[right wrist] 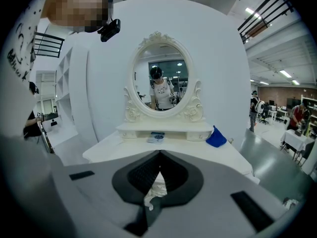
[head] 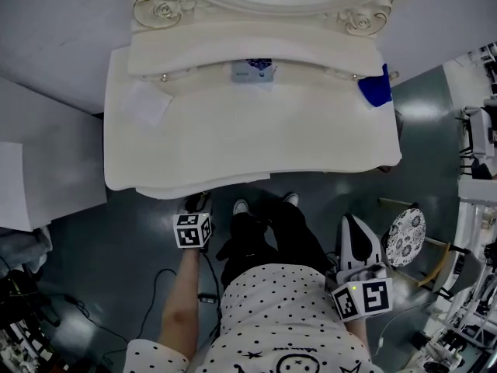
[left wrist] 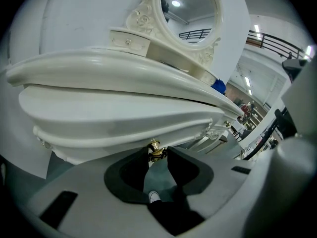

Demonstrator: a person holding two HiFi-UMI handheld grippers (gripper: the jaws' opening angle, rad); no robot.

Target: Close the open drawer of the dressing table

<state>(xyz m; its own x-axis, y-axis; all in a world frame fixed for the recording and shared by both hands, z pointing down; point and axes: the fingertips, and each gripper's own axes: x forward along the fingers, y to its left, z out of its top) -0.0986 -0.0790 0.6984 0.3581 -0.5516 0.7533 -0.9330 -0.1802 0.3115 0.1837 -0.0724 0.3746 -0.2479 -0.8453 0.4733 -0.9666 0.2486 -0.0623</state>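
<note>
The white dressing table (head: 326,142) has its front drawer (head: 167,190) sticking out a little beyond the tabletop edge. In the left gripper view a gold knob (left wrist: 156,151) on the curved drawer front (left wrist: 109,133) sits between my jaw tips. My left gripper (left wrist: 157,153) is shut on it. In the head view the left gripper (head: 198,202) is right at the drawer front. My right gripper (head: 351,222) is held back from the table at the right. It is shut with nothing in it (right wrist: 159,155) and faces the oval mirror (right wrist: 161,81).
A blue cloth (head: 375,86) lies at the tabletop's back right, and a small box with blue print (head: 252,70) sits under the mirror shelf. A round patterned stool (head: 405,236) stands at the right. The person's shoes (head: 241,207) are under the table edge. Cables lie on the floor at left.
</note>
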